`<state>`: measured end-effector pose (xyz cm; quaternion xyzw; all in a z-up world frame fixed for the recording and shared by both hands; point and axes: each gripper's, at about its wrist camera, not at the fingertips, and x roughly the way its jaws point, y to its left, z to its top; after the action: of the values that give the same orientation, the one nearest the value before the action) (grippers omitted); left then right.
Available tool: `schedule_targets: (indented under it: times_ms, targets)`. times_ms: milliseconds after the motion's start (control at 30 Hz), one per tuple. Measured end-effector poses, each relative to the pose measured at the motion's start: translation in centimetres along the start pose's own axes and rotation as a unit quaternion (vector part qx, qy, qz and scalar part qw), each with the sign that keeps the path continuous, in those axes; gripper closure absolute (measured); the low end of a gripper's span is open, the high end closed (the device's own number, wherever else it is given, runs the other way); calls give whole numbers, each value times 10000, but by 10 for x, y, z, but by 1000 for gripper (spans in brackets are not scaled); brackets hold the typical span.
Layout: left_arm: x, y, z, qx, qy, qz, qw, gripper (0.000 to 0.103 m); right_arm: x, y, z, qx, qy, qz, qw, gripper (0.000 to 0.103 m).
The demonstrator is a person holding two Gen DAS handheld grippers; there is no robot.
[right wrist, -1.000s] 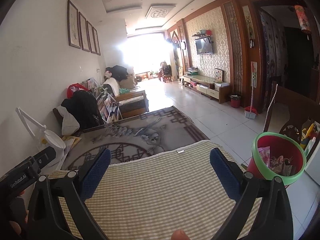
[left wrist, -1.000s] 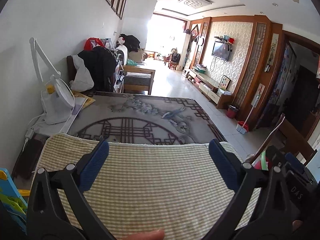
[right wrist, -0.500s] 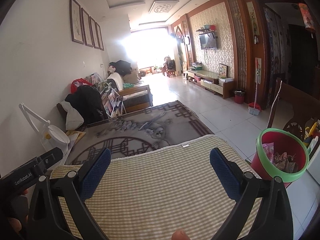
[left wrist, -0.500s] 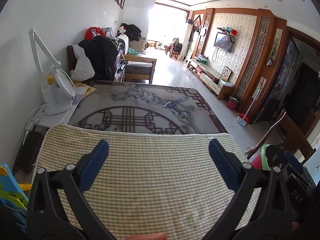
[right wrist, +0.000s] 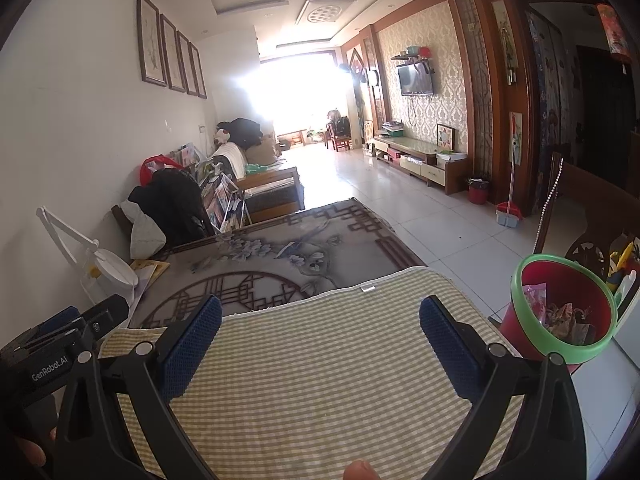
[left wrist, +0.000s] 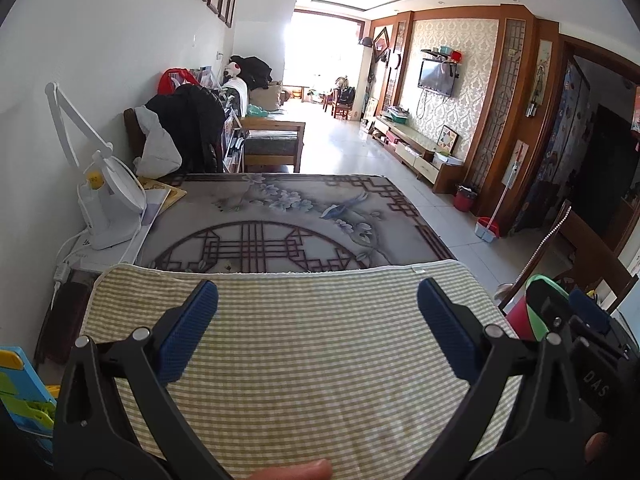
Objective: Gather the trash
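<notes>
Tongs of both grippers, left gripper (left wrist: 318,320) and right gripper (right wrist: 320,322), hang spread apart and empty above a checked mat (right wrist: 320,380). Red trash bin (right wrist: 564,312), wrappers inside, stands right of the right tongs, within reach for drops.

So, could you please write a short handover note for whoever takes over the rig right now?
Left gripper: open, empty, above the checked mat.
Right gripper: open, empty, above the same mat.
Red bin with green rim: on the floor off the mat's right side, wrappers already inside.
Done: no loose trash shows on the mat or on the patterned cloth beyond it.
Left: check the spots both cameras miss; otherwise collection looks finished.
</notes>
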<state>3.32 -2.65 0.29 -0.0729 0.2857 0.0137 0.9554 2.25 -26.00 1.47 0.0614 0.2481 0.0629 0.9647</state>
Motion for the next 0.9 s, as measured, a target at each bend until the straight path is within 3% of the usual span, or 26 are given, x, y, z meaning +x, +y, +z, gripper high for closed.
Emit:
schedule_targets:
  times_ms: [900]
  targets:
    - [1,-4,-6,-48,62,-125,9999,5,2,-3,-2,-33,160,30,9999,7]
